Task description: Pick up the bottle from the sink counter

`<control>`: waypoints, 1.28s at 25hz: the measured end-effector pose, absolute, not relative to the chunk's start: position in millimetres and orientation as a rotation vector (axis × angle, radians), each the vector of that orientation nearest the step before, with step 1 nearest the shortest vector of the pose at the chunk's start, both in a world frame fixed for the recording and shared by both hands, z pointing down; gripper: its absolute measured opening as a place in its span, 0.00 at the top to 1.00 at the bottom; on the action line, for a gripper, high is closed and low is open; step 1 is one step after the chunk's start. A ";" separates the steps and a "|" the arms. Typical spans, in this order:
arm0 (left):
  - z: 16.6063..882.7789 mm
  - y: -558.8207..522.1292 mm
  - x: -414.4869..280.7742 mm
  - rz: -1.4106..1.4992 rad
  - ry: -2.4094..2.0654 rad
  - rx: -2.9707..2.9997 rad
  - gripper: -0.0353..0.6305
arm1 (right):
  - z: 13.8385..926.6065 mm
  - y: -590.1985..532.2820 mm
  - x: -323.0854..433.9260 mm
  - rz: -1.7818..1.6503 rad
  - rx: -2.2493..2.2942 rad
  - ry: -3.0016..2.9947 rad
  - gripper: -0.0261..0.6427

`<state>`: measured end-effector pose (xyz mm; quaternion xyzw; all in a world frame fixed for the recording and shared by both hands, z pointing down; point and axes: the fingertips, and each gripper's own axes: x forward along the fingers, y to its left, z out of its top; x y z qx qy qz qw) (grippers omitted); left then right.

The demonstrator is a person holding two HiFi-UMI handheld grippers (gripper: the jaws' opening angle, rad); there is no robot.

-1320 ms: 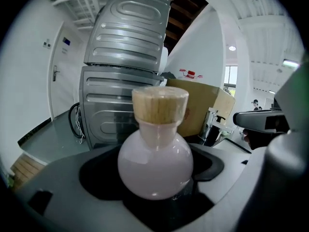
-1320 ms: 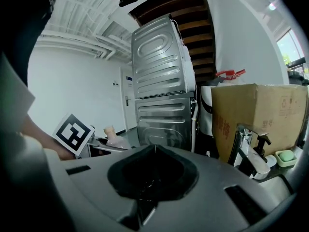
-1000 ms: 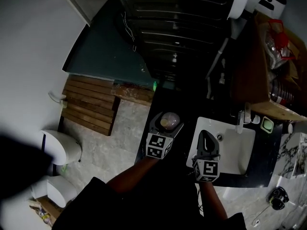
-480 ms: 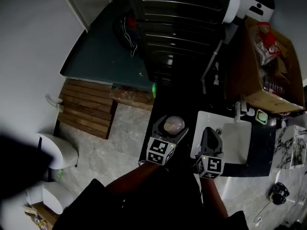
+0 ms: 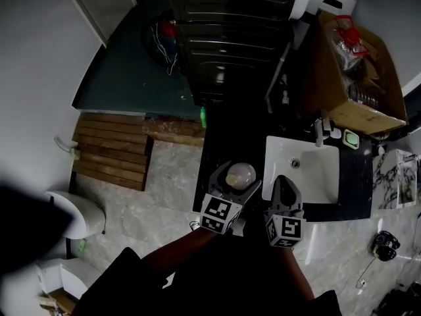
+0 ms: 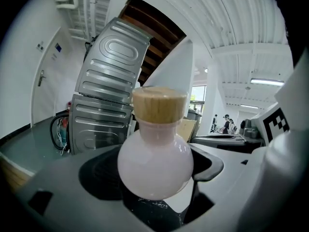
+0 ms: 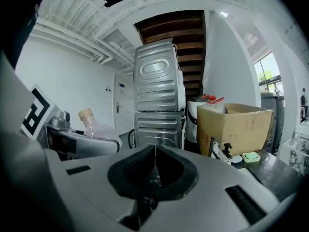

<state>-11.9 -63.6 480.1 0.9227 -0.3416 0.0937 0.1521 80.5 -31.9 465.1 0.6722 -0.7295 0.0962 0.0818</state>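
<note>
Dark sink counter [image 5: 217, 143] with a white basin [image 5: 316, 176], seen from steeply above. Over its left part, close to the basin: the bottle [image 6: 155, 163], pinched in the left gripper [image 5: 237, 184]. Jaws closed against the round belly from both sides, dark pads pressed on the glass. Looks already raised from the counter, though with the underside hidden. Just beside, the right gripper [image 7: 153, 166], over the front left corner of the basin, jaws fully together and holding nothing.

Could slip from here: a smooth, glossy sphere, gripped only around its widest part. Liable to roll out with a small tilt or a looser squeeze, then to fall on the hard counter or the stone floor [image 5: 164, 176]. Could also knock against the right gripper, being so near. Better to keep upright and move slowly.

Milky pink-white and translucent, ball-shaped with a short neck; stopper [image 6: 159, 105] of pale wood or cork, matte and cylindrical. Behind, stacked appliances [image 5: 230, 31] of ribbed grey metal, a brown cardboard box [image 5: 348, 64], and wooden slats [image 5: 112, 150] on the floor.
</note>
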 end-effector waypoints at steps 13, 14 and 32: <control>461.1 -37.3 6.7 0.254 -1.106 2.644 0.36 | 426.6 -9.6 103.9 0.181 2.002 -2.305 0.90; 458.7 -35.2 9.9 0.245 -1.120 2.647 0.36 | 422.9 -6.4 106.4 0.168 2.004 -2.322 0.90; 455.2 -24.4 48.2 0.190 -1.321 2.551 0.36 | 414.0 15.2 163.3 0.138 1.957 -2.392 0.90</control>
